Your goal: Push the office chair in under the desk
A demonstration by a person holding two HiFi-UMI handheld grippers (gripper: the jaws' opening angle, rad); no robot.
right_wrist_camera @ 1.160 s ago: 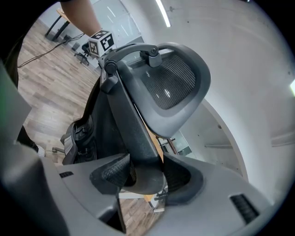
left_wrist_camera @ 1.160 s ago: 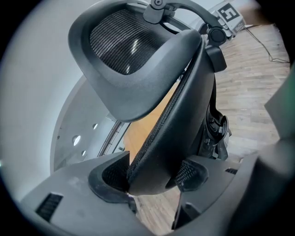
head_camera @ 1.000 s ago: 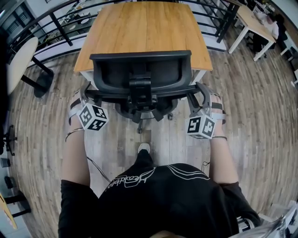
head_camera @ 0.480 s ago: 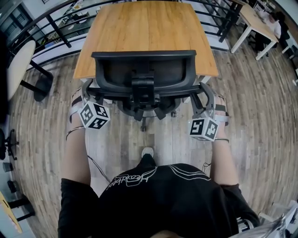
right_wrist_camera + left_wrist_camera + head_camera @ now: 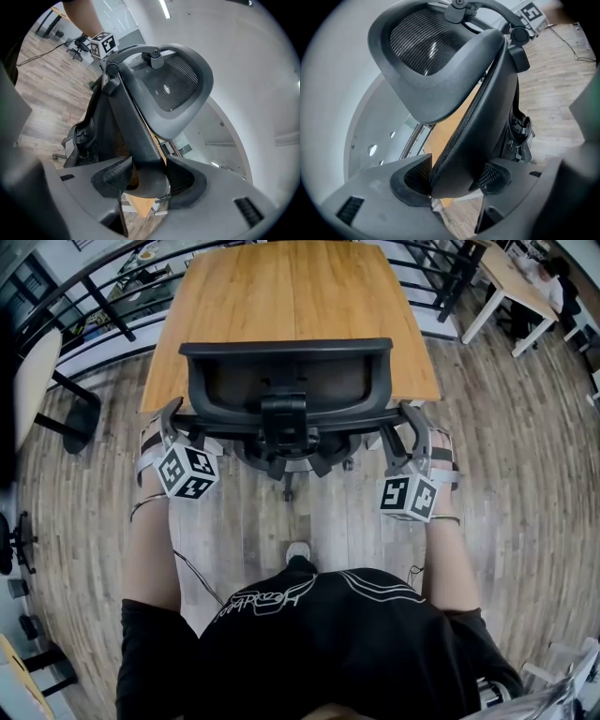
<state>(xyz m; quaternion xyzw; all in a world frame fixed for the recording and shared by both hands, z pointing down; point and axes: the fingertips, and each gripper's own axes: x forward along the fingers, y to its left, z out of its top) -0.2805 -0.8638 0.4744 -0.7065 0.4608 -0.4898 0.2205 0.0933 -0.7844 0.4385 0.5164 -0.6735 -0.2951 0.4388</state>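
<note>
1. Fingers [image 5: 412, 180] of the left gripper [image 5: 452, 180] clamp the backrest's [image 5: 478, 117] 9 o'clock edge; the right gripper [image 5: 149, 180] clamps its 3 o'clock edge.
2. Desk [image 5: 291, 287] lies at 12 o'clock, just beyond the office chair [image 5: 284, 418].
3. Both grippers sit equally near, so the push likely goes straight toward 12.

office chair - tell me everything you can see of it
The office chair is black, with a hard plastic-looking frame, a mesh back and headrest, and a bulky adjustment bracket down the middle of its rear. It stands upright on a wheeled base on the wood floor, rear toward the person, its seat out of sight under the wooden desk. The left gripper and right gripper each clamp a side edge of the back frame.
</note>
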